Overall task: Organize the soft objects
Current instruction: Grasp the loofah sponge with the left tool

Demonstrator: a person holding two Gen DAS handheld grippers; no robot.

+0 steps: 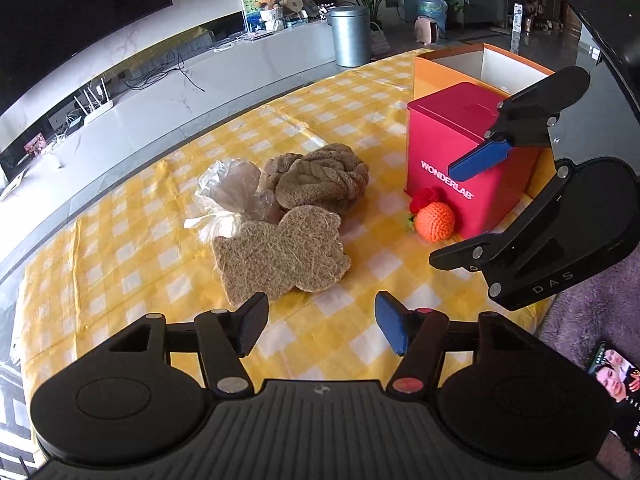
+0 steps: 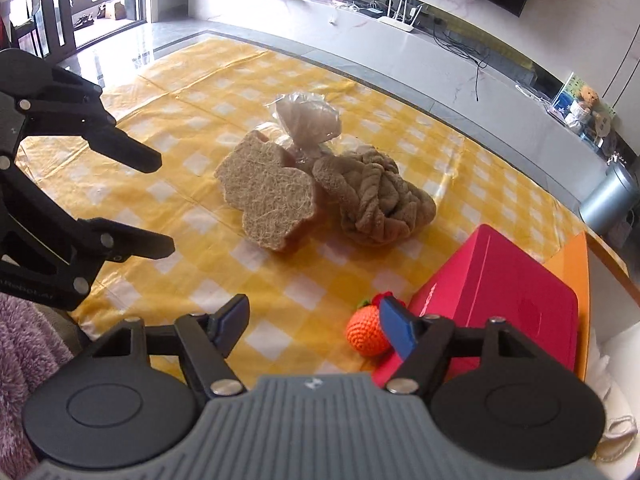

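Four soft objects lie loose on the counter (image 1: 120,216); sorting appears not yet begun.
At frame centre: fibre pad (image 1: 280,254), knotted towel (image 1: 320,178), bagged item (image 1: 230,192); crochet ball (image 1: 434,222) touches the red box (image 1: 452,140). Left claw (image 1: 322,326) and right claw (image 2: 312,326) both open, empty. Orange box (image 1: 440,66) contents unclear.
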